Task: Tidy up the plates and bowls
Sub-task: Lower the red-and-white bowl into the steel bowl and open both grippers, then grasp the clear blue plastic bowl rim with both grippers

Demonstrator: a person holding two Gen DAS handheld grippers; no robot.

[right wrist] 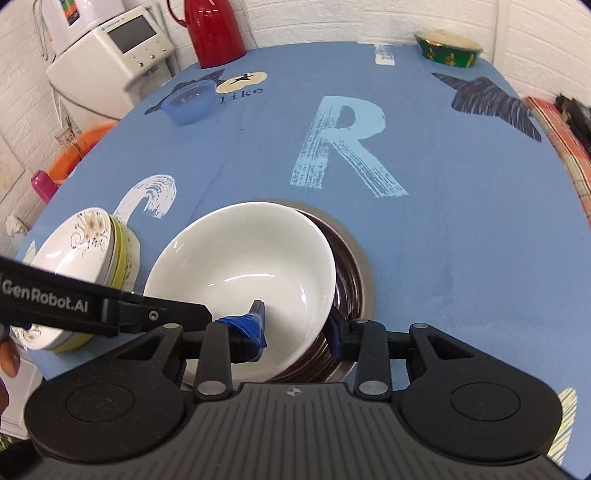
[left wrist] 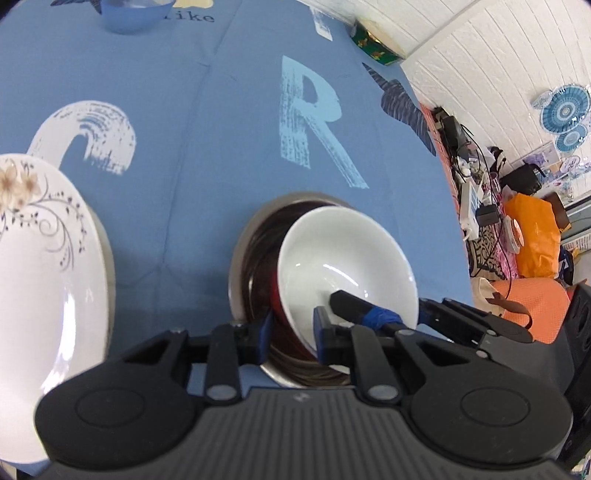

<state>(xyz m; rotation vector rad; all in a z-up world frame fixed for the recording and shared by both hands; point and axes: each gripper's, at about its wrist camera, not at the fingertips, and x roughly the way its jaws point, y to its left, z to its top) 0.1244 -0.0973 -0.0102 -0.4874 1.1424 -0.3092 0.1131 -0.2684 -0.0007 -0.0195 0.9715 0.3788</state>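
A white bowl with a red outside (left wrist: 343, 254) (right wrist: 243, 266) is tilted over a steel bowl (left wrist: 247, 254) (right wrist: 354, 266) on the blue tablecloth. My left gripper (left wrist: 291, 334) straddles the white bowl's near left rim, one pad outside, one inside. My right gripper (right wrist: 297, 332) straddles its right rim the same way. Both sets of jaws stand a bowl wall apart, gripping the rim. A stack of flowered plates (left wrist: 40, 251) (right wrist: 85, 258) stands to the left. A blue plastic bowl (left wrist: 133, 14) (right wrist: 190, 101) sits far back left.
A green patterned bowl (right wrist: 448, 50) (left wrist: 375, 42) sits at the far right corner. A red jug (right wrist: 214, 31) stands at the far edge beside a white appliance (right wrist: 114, 55). Clutter and cables (left wrist: 480, 192) lie past the table's right edge.
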